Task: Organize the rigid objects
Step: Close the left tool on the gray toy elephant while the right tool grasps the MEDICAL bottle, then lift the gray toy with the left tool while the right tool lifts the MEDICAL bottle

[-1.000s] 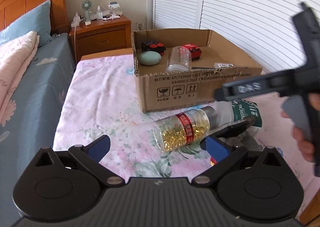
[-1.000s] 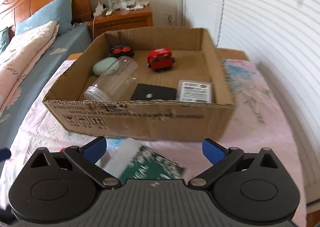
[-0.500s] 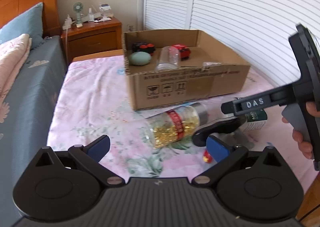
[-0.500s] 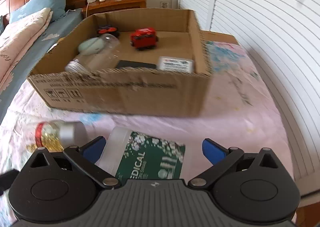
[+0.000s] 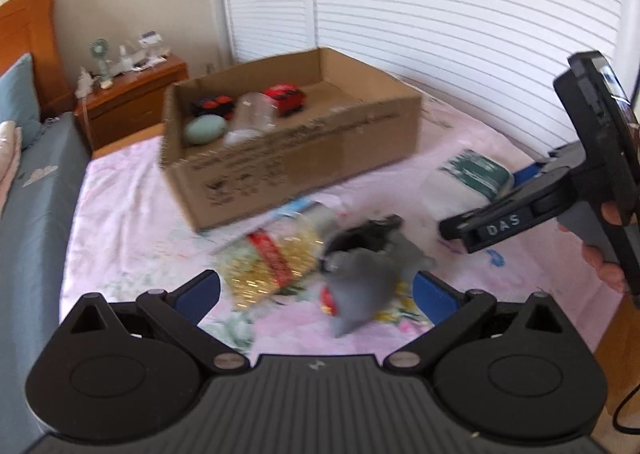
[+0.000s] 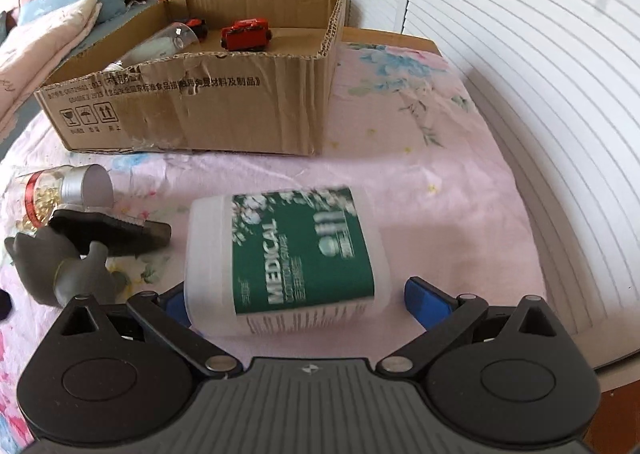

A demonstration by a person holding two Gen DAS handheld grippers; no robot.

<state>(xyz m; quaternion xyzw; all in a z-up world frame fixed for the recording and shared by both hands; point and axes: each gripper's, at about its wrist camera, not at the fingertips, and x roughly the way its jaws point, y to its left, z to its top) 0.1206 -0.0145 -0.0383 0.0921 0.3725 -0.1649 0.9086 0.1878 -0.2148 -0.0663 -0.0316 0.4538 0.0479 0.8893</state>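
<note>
A white tub with a green MEDICAL label (image 6: 296,258) lies on its side between the fingers of my right gripper (image 6: 298,298), which is open around it. The tub (image 5: 468,181) also shows in the blurred left wrist view, with the right gripper (image 5: 504,201) at it. My left gripper (image 5: 316,288) is open and holds nothing. Just beyond it are a capsule bottle with a red band (image 5: 276,266), a grey figure (image 5: 368,278) and a flat black object (image 5: 368,230). The cardboard box (image 6: 192,105) holds a red toy car (image 6: 246,33) and a clear jar (image 6: 168,41).
A pale green oval thing (image 5: 206,129) and a black-and-red toy (image 5: 212,105) are also in the box. The pink floral cloth (image 6: 420,173) ends at a wooden edge on the right. White slatted doors (image 6: 520,53) stand behind, with a nightstand (image 5: 132,93) and bed on the left.
My right gripper has dropped toward the cloth, and the white tub now lies between its fingers. The left view has swung right and blurred; the grey figure now shows in front of it.
</note>
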